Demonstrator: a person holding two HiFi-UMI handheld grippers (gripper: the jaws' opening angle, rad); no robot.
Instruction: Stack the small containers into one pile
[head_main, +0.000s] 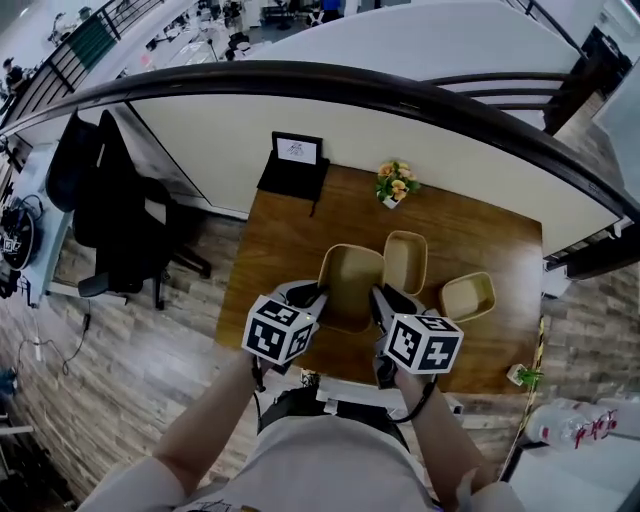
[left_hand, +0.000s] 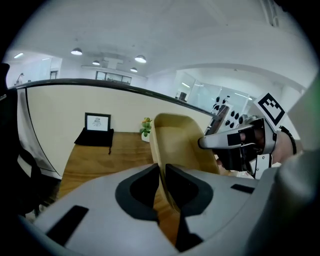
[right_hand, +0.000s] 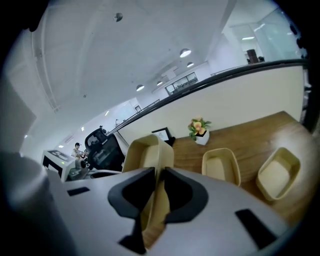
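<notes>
A large tan container is over the near middle of the wooden table, held from both sides. My left gripper is shut on its left wall, which stands between the pads in the left gripper view. My right gripper is shut on the right wall. A second tan container lies just beyond it, and a third sits to the right, both empty. Whether the held container touches the table I cannot tell.
A small flower pot stands at the table's far edge, with a framed picture on a black stand at the far left corner. A curved partition wall runs behind the table. A black office chair is off to the left on the floor.
</notes>
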